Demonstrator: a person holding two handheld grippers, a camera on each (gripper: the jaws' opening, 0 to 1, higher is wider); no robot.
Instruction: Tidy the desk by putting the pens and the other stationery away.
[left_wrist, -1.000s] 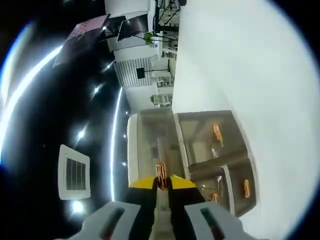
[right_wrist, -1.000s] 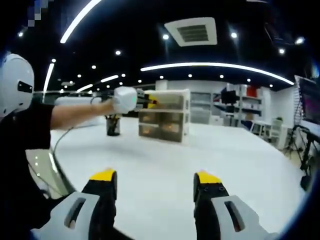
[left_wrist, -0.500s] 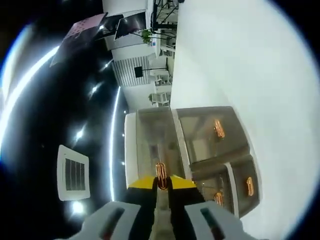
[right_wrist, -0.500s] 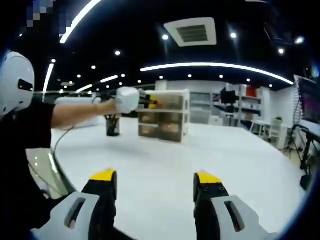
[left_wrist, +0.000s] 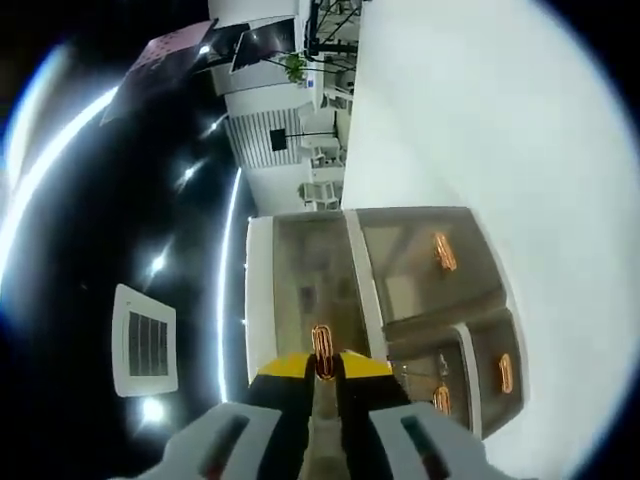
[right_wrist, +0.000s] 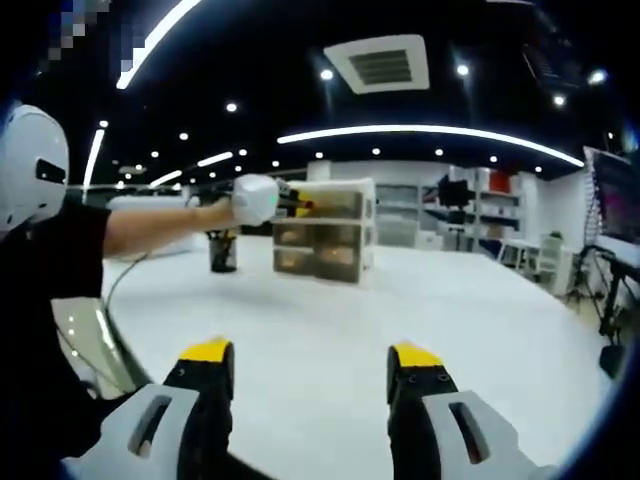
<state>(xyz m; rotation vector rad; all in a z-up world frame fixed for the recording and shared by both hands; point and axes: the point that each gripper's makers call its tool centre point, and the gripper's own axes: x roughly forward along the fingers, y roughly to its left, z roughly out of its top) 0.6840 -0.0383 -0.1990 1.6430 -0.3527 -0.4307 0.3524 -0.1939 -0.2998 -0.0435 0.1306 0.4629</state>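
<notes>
The left gripper (left_wrist: 322, 372) pinches a copper paper clip (left_wrist: 323, 350) at lower centre, right at the drawer unit (left_wrist: 385, 300). I'd ease it over an open compartment before letting go. Other drawers hold similar clips. The right gripper (right_wrist: 310, 362) hangs open over the desk (right_wrist: 420, 300).

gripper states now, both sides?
Left gripper: shut on a paper clip, at the drawer unit.
Right gripper: open, holding nothing.

Open-plan office/lab, black ceiling w/ strip lights (right_wrist: 430, 133), shelving (right_wrist: 480, 205), white desk (right_wrist: 330, 330)
</notes>
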